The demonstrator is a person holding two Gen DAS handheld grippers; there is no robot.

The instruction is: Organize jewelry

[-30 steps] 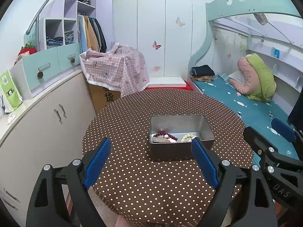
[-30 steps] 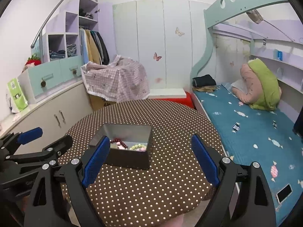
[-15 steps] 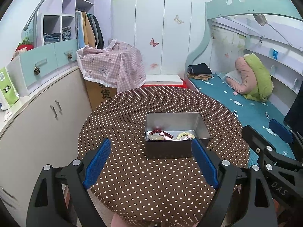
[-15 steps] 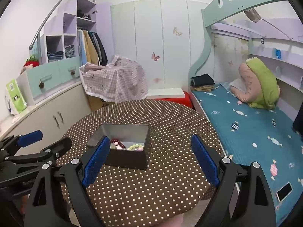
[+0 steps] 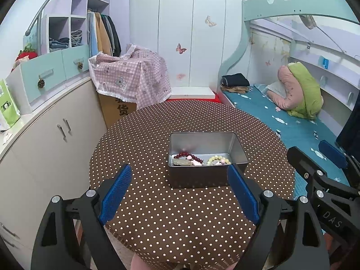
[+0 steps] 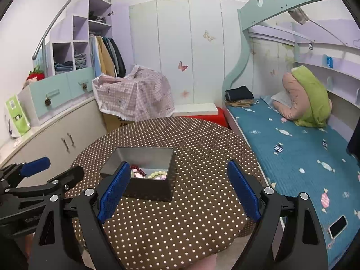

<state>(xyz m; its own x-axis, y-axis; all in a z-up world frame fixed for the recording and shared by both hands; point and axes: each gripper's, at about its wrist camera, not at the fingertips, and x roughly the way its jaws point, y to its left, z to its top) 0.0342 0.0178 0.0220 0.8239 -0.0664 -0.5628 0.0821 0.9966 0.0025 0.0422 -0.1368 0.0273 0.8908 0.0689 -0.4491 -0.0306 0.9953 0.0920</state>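
Note:
An open metal tin (image 5: 238, 148) stands on a round table with a brown dotted cloth (image 5: 146, 135). In the tin lie a dark red bead bracelet (image 5: 187, 155), a pale green bead bracelet (image 5: 217, 158) and a greenish stone piece (image 5: 182, 162). My left gripper (image 5: 178, 193) is open and empty, held above the table's near edge in front of the tin. My right gripper (image 6: 178, 191) is open and empty, to the right of the tin (image 6: 171, 168). The left gripper also shows in the right wrist view (image 6: 45, 175), and the right gripper in the left wrist view (image 5: 315, 157).
A bed with a teal sheet (image 6: 292, 148) runs along the table's right side, a phone (image 6: 337, 226) lying on it. A beige cabinet (image 5: 56, 135) stands to the left. A cardboard box under a pink checked cloth (image 5: 130, 78) is behind the table.
Both grippers have drawn back a little and risen; the tin now sits slightly farther from the left gripper. Both stay open and empty.

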